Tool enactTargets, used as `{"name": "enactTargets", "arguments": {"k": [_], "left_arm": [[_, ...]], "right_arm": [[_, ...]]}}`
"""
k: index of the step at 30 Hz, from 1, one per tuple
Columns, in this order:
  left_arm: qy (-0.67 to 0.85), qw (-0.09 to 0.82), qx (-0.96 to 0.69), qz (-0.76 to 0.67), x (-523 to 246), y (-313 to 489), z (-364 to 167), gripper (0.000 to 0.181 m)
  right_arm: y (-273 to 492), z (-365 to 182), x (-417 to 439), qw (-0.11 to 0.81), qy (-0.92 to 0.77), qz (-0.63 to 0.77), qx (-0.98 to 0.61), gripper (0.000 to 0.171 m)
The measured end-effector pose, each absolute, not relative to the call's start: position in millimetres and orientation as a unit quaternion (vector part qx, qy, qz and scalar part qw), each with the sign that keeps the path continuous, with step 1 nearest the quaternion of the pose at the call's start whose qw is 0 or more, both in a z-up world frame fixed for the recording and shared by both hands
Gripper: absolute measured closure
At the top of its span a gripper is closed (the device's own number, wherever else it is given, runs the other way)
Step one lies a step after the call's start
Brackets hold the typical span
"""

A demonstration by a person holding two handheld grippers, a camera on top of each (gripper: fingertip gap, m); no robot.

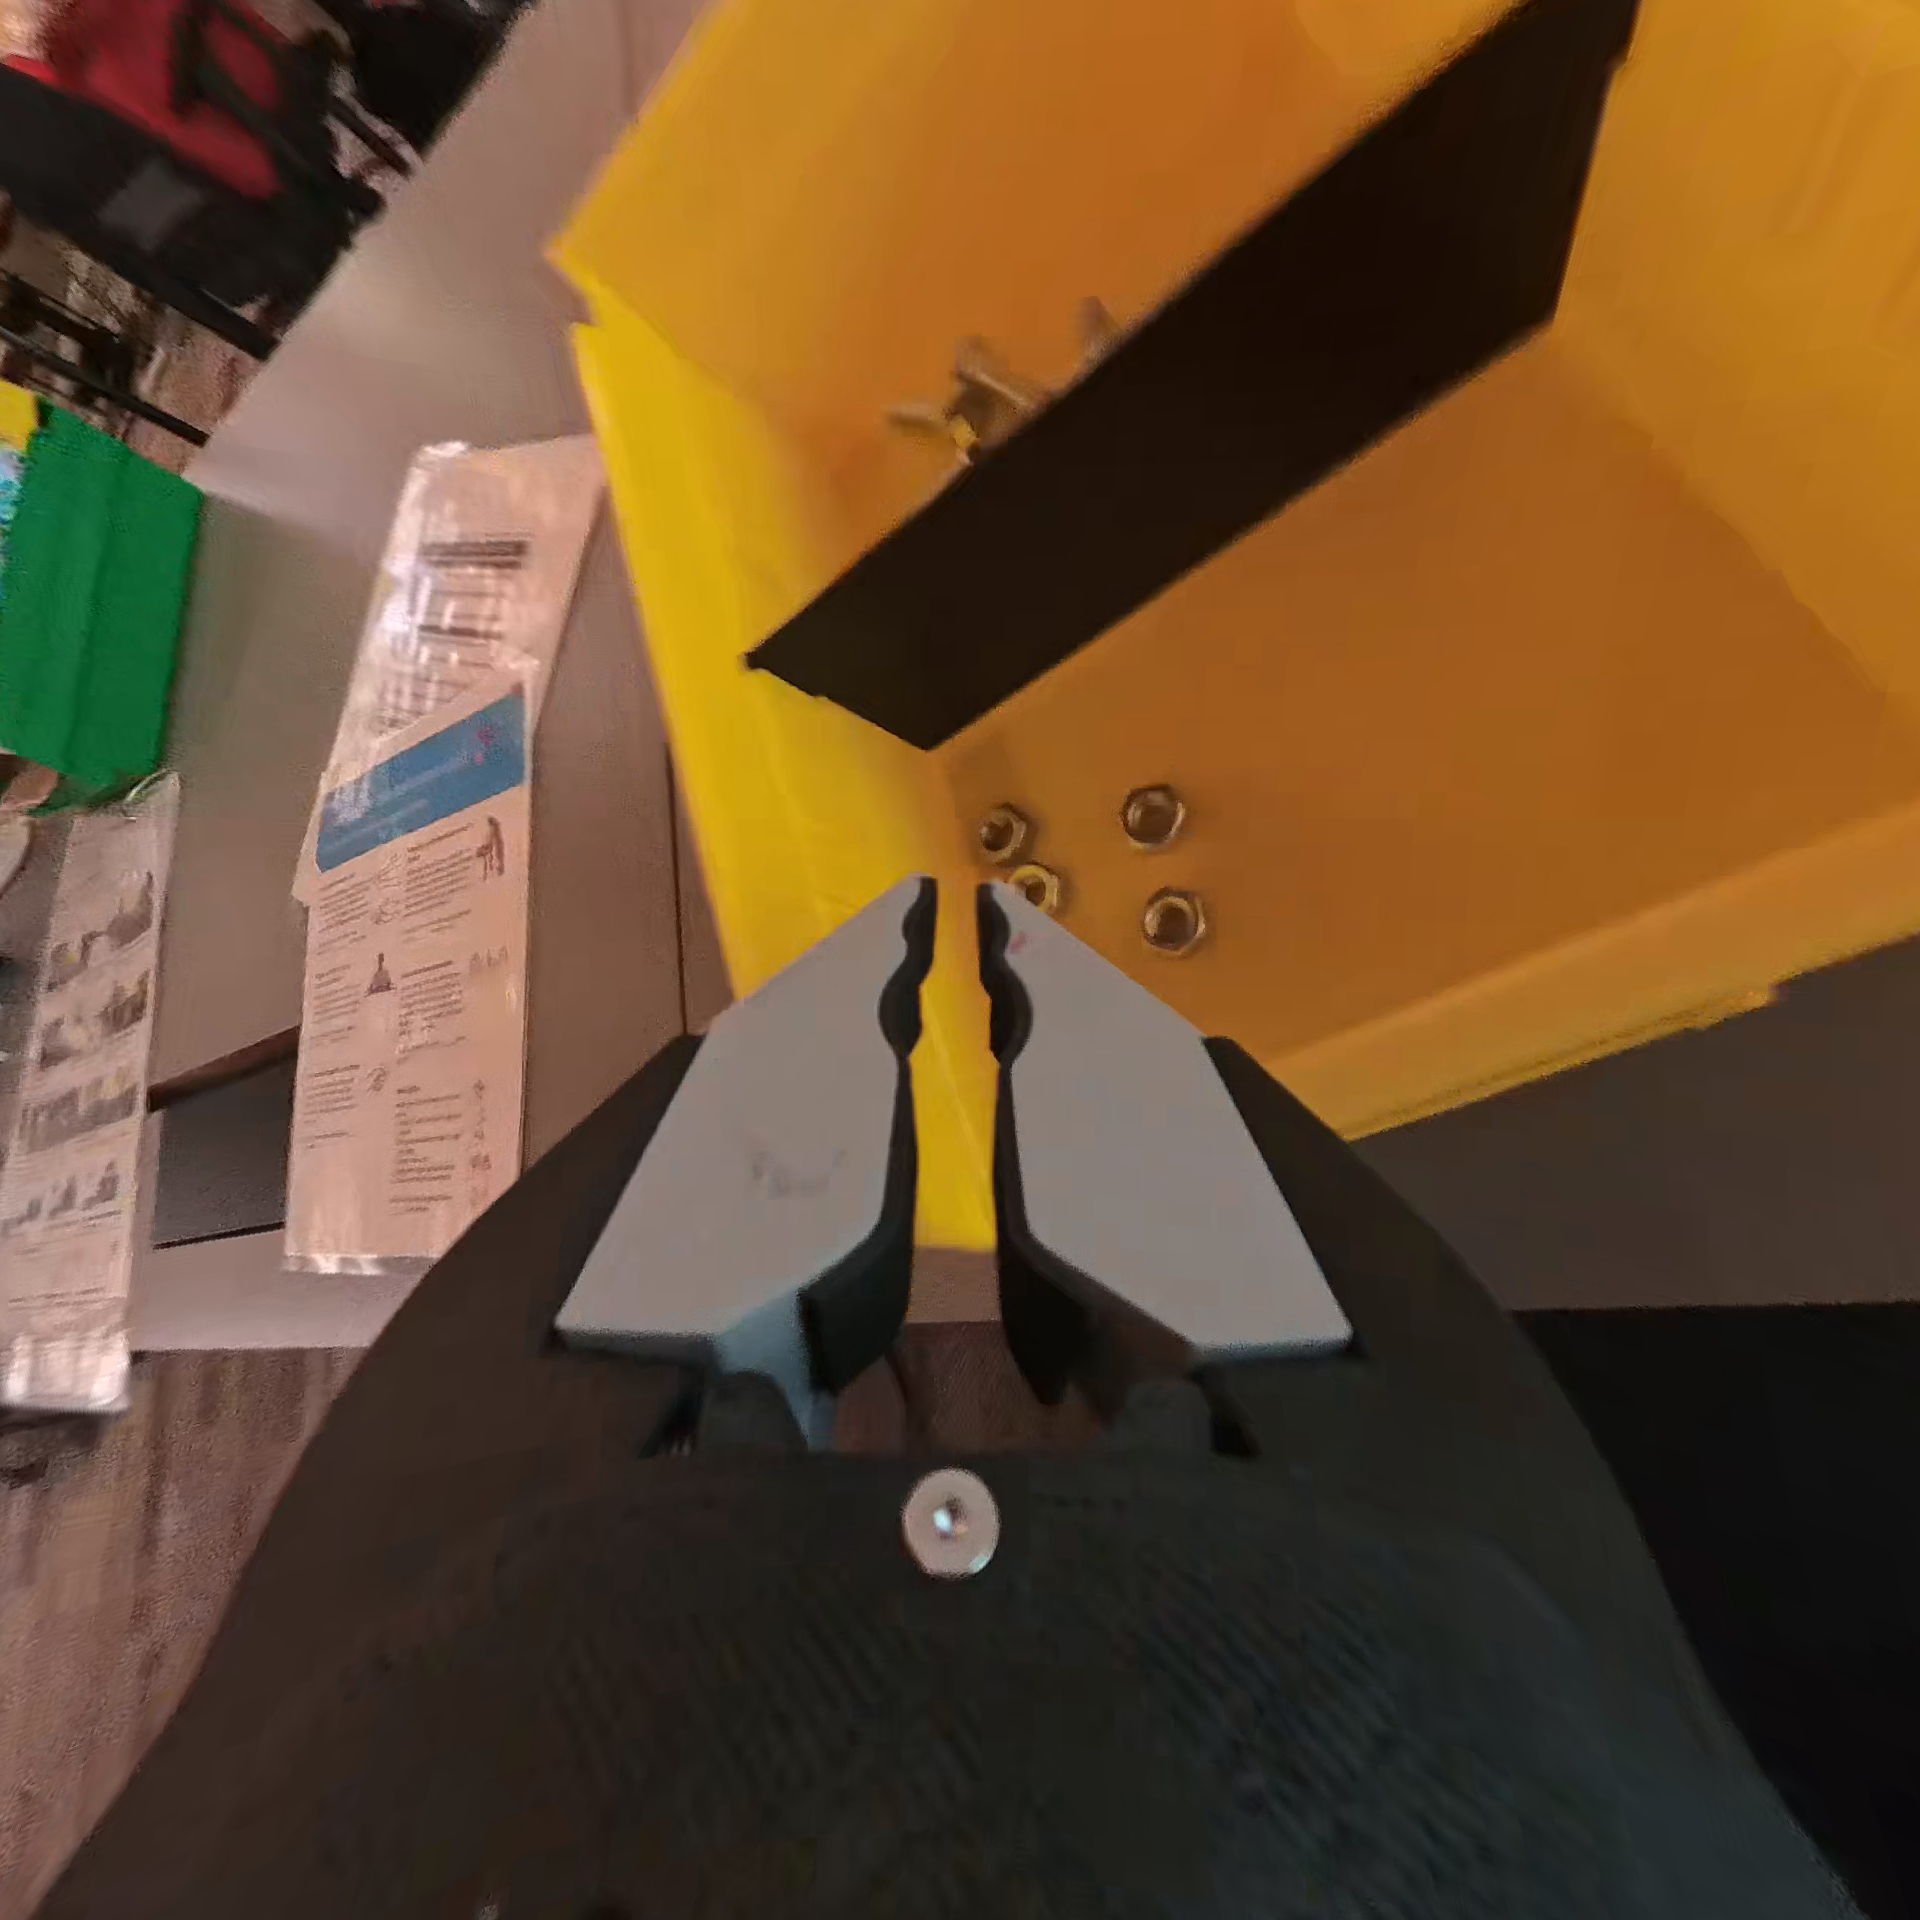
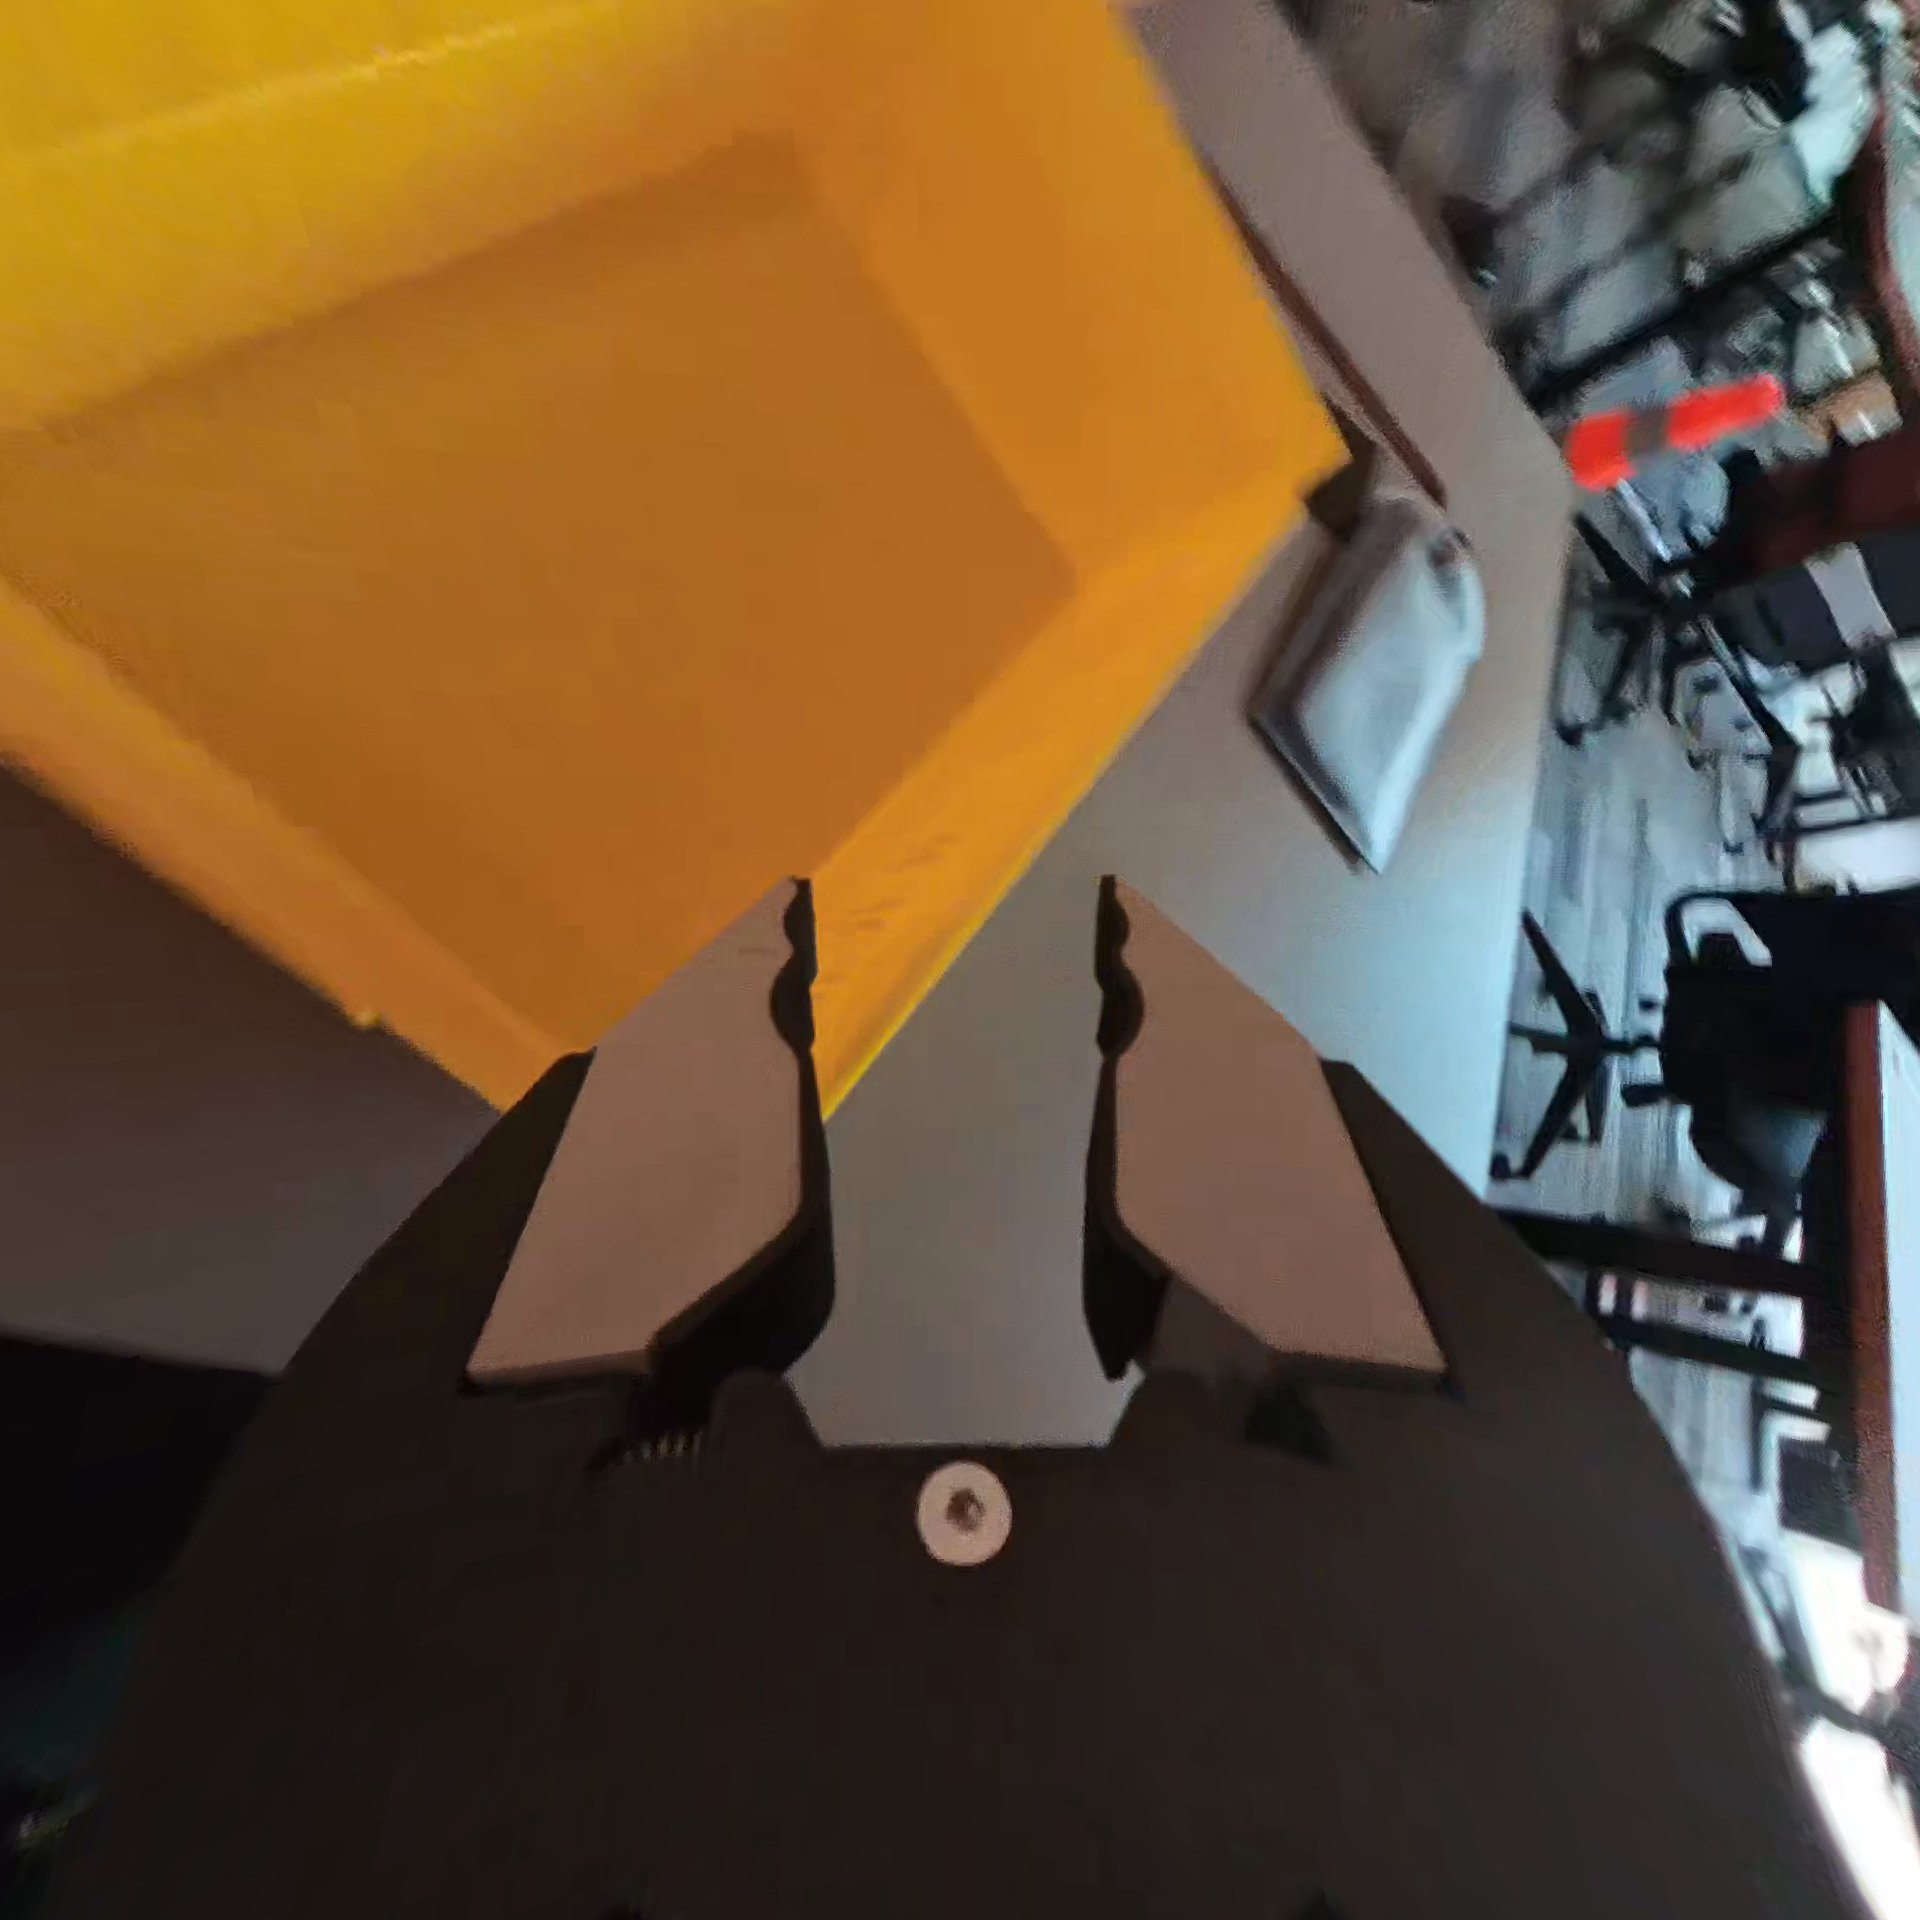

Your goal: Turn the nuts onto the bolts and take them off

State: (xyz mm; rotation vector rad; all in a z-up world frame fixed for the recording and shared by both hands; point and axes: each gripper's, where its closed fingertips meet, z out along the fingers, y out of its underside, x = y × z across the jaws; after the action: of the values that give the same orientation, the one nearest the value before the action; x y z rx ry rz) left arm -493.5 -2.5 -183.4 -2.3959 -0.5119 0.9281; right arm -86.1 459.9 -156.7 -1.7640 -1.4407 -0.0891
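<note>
A yellow bin (image 1: 727, 520) stands on the table, split by a black divider (image 1: 1195, 447). Several brass hex nuts (image 1: 1153, 814) lie loose on the bin floor in the near compartment. Metal bolts (image 1: 977, 400) lie beyond the divider, partly hidden by it. My left gripper (image 1: 956, 894) hangs over the bin's near corner, just short of the nuts, with its jaws almost together and nothing between them. In the right wrist view, my right gripper (image 2: 954, 894) is open and empty over the bin's corner rim (image 2: 1195, 582). The compartment seen there shows no parts.
Laminated printed sheets (image 1: 416, 883) and a green object (image 1: 94, 592) lie on the table left of the bin. A clear plastic bag (image 2: 1371, 665) lies to the bin's right. Office chairs (image 2: 1745, 1039) and a red-orange object (image 2: 1673, 431) are beyond the table. The tips of one gripper are about 60 cm away from the tips of the other.
</note>
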Motion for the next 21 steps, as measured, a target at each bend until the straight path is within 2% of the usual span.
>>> {"name": "enactTargets", "arguments": {"k": [1, 4, 6, 8, 10, 15, 17, 18, 20, 21], "left_arm": [[-0.194, 0.292, -0.876, 0.33, -489.3, -0.3, -173.2, 0.171], [-0.141, 0.414, -0.87, 0.227, -444.2, 41.2, -149.9, 0.151], [-0.078, 0.464, -0.868, 0.157, -404.0, 73.8, -143.1, 0.14], [-0.04, 0.468, -0.875, 0.12, -376.8, 99.4, -150.6, 0.129], [-0.034, 0.43, -0.893, 0.128, -371.2, 115.9, -170.3, 0.121], [-0.06, 0.364, -0.899, 0.237, -398.3, 141.9, -206.9, 0.13], [-0.056, 0.356, -0.904, 0.23, -399.9, 145.8, -215.6, 0.122], [-0.061, 0.363, -0.904, 0.22, -401.0, 146.0, -215.6, 0.122], [-0.069, 0.361, -0.909, 0.197, -403.9, 137.7, -213.8, 0.128], [-0.08, 0.358, -0.91, 0.191, -408.2, 129.4, -211.5, 0.134]], "right_arm": [[466.5, -151.5, -80.5, 0.425, -0.555, -0.024, -0.715, 0.12], [444.4, -140.8, -96.6, 0.428, -0.564, 0.084, -0.702, 0.116], [416.9, -133.6, -116.9, 0.429, -0.587, 0.143, -0.671, 0.116], [385.4, -133.2, -139.1, 0.417, -0.613, 0.198, -0.641, 0.112], [357.1, -139.6, -159.8, 0.393, -0.629, 0.241, -0.626, 0.107], [335.9, -170.2, -204.1, 0.388, -0.624, 0.239, -0.635, 0.097], [346.7, -183.8, -215.5, 0.405, -0.606, 0.212, -0.651, 0.091], [353.4, -189.9, -219.1, 0.415, -0.598, 0.198, -0.657, 0.093], [357.1, -201.9, -221.6, 0.402, -0.608, 0.193, -0.657, 0.085], [355.7, -204.0, -219.1, 0.383, -0.613, 0.204, -0.66, 0.092]]}}
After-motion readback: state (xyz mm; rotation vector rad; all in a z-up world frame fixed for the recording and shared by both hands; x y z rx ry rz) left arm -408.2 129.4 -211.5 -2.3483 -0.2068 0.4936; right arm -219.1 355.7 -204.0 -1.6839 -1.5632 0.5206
